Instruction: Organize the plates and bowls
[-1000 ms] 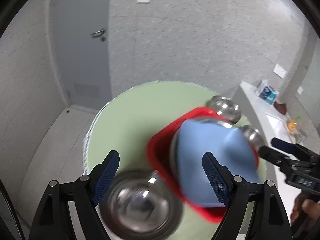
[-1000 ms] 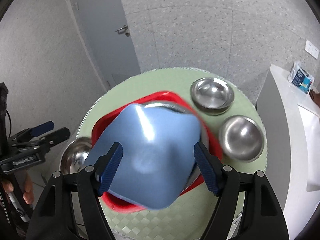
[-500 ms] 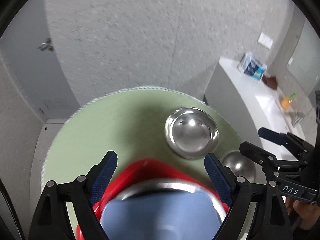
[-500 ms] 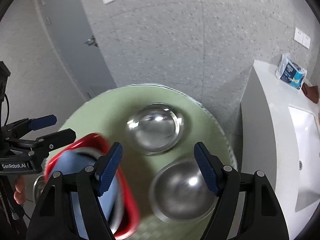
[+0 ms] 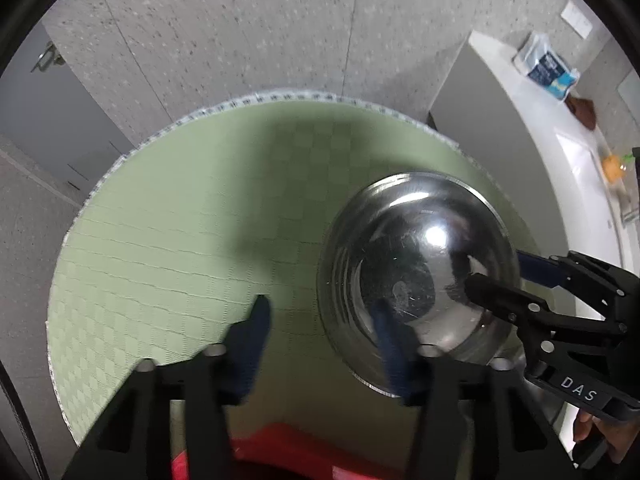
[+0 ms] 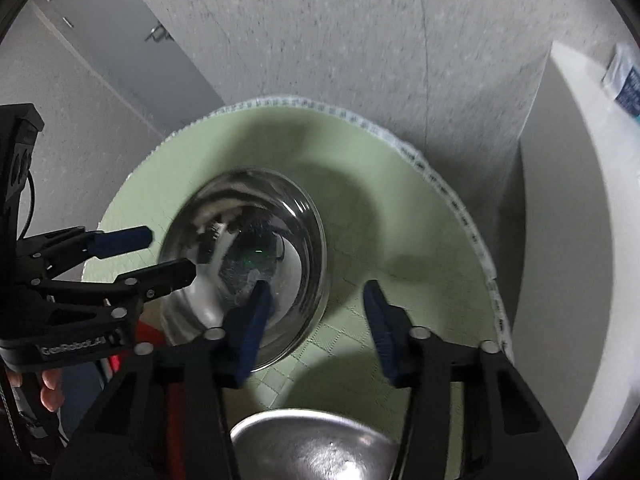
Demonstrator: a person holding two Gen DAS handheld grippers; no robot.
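Left gripper (image 5: pixel 320 320): jaws closing astride the bowl's (image 5: pixel 416 276) near-left rim, not yet pinching.
Right gripper (image 6: pixel 316 308): closing astride the opposite rim, nothing pinched.
Relation: bowl is lying between both grippers, equally near.
Bowl: round, polished steel, upright on the surface (image 5: pixel 180 220).
Surface: round, green, checker-textured.

Left gripper (image 5: pixel 320 320) and right gripper (image 6: pixel 316 300) — both closing, pointed down.
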